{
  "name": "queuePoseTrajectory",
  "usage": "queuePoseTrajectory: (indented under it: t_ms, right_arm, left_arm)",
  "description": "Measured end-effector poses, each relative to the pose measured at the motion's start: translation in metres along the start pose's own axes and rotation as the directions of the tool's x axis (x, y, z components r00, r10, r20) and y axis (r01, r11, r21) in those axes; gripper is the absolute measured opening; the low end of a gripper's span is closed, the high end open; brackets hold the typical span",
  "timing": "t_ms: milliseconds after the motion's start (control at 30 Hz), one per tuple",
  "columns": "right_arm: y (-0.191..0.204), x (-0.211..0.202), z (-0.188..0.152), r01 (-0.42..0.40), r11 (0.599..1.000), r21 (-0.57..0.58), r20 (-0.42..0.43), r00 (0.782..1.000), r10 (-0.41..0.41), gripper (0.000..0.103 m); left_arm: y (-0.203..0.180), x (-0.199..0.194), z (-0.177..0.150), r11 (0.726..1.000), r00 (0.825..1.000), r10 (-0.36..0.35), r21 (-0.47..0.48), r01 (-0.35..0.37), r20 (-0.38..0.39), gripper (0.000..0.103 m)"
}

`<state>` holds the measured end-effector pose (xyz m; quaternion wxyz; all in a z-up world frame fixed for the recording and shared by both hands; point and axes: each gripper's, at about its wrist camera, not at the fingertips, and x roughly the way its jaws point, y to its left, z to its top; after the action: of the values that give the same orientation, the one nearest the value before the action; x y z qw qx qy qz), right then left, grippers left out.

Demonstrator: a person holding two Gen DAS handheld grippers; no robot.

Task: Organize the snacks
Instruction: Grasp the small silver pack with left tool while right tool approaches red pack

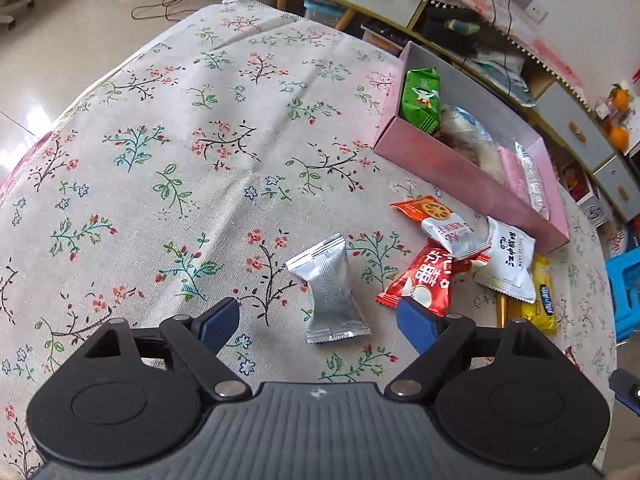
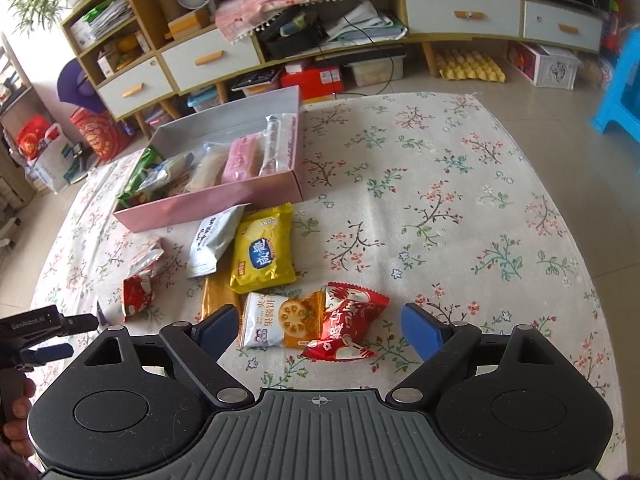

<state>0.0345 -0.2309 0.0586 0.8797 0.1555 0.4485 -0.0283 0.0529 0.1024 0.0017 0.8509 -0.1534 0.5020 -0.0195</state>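
Note:
A silver snack packet (image 1: pixel 328 292) lies on the flowered tablecloth (image 1: pixel 160 160) between the blue pads of my left gripper (image 1: pixel 319 322), which is open and not touching it. To its right lie a red packet (image 1: pixel 420 280), an orange-and-white cookie packet (image 1: pixel 448 224), a white packet (image 1: pixel 508 264) and a yellow packet (image 1: pixel 544 296). My right gripper (image 2: pixel 319 328) is open over a cookie packet (image 2: pixel 276 320) and a red packet (image 2: pixel 344 324); its pads stand clear of both. A pink box (image 2: pixel 208 204) behind them holds several snacks.
A yellow packet (image 2: pixel 264 252), a white packet (image 2: pixel 212 240) and a torn red-and-white packet (image 2: pixel 140 280) lie before the box. The left gripper (image 2: pixel 48 332) and a hand (image 2: pixel 16 412) show at the left edge. A blue stool (image 2: pixel 620 92) and low cabinets (image 2: pixel 460 12) stand beyond the table.

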Motion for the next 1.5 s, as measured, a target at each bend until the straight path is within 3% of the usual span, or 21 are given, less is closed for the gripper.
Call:
queuePoseTrajectory:
  t_ms: [167,467,733,967,1333,1433,1500]
  right_arm:
    - [-0.001,0.004,0.0,0.001,1.0,0.018,-0.01,1.0,-0.001,0.09]
    - [0.002,0.007,-0.002,0.008,1.0,0.01,-0.019,1.0,-0.007,0.09]
    - [-0.014,0.029,-0.005,0.031,0.992,0.12,-0.088,0.996,-0.02,0.09]
    - [-0.019,0.048,-0.01,0.097,0.984,0.152,-0.128,0.989,-0.078,0.09]
    - [-0.011,0.056,-0.013,0.113,0.989,0.098,-0.126,0.987,-0.101,0.09]
    - [-0.011,0.056,-0.013,0.103,0.99,0.096,-0.11,0.99,-0.092,0.086]
    - [-0.01,0.056,-0.013,0.086,0.992,0.096,-0.112,0.991,-0.075,0.069]
  left_arm:
    - [-0.002,0.004,-0.003,1.0,1.0,0.004,0.008,-0.004,-0.026,0.075]
    - [-0.012,0.006,-0.005,0.996,0.999,0.053,0.073,-0.053,-0.002,0.067]
    - [-0.016,0.005,-0.005,0.989,0.995,0.096,0.113,-0.098,0.025,0.034]
    - [-0.013,0.003,-0.005,0.992,0.996,0.088,0.093,-0.09,0.025,0.032]
    - [-0.013,0.003,-0.005,0.992,0.996,0.088,0.092,-0.09,0.024,0.032]
    - [-0.014,0.003,-0.005,0.991,0.996,0.09,0.094,-0.092,0.025,0.032]
    - [-0.014,0.003,-0.006,0.991,0.995,0.093,0.098,-0.095,0.026,0.032]
